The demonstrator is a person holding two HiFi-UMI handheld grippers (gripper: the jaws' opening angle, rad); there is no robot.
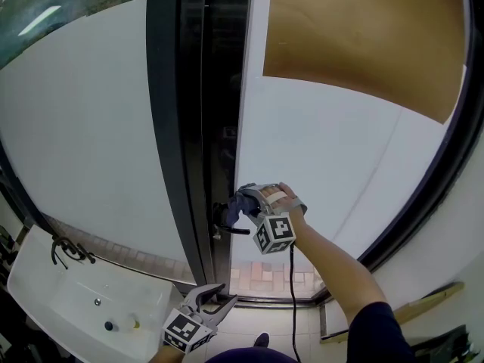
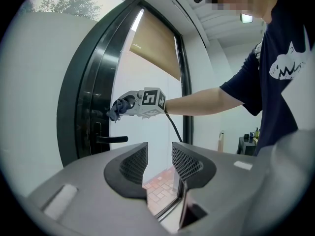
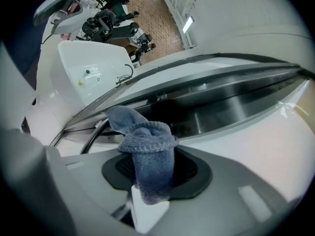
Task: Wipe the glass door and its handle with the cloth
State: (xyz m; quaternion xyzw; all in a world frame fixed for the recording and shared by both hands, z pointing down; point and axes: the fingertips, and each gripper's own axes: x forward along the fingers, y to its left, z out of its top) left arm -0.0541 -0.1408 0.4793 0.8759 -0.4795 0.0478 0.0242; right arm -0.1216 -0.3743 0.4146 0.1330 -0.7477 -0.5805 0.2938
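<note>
The glass door (image 1: 325,150) stands in a black frame (image 1: 181,127), with a frosted pane on each side. Its black lever handle (image 1: 231,230) sticks out just below the cloth. My right gripper (image 1: 240,203) is shut on a blue-grey cloth (image 1: 229,207) and holds it against the frame's edge, right above the handle. In the right gripper view the cloth (image 3: 147,151) bunches up out of the jaws in front of the dark frame (image 3: 221,102). My left gripper (image 1: 215,295) hangs low near the floor, open and empty. From there I see the handle (image 2: 112,139) and the cloth (image 2: 116,109).
A white sink (image 1: 45,293) with a black tap (image 1: 68,249) sits low at the left. A brown roller blind (image 1: 363,36) covers the door's top. Brick paving (image 1: 265,274) shows through the bottom of the glass. A person's arm (image 2: 206,102) reaches across.
</note>
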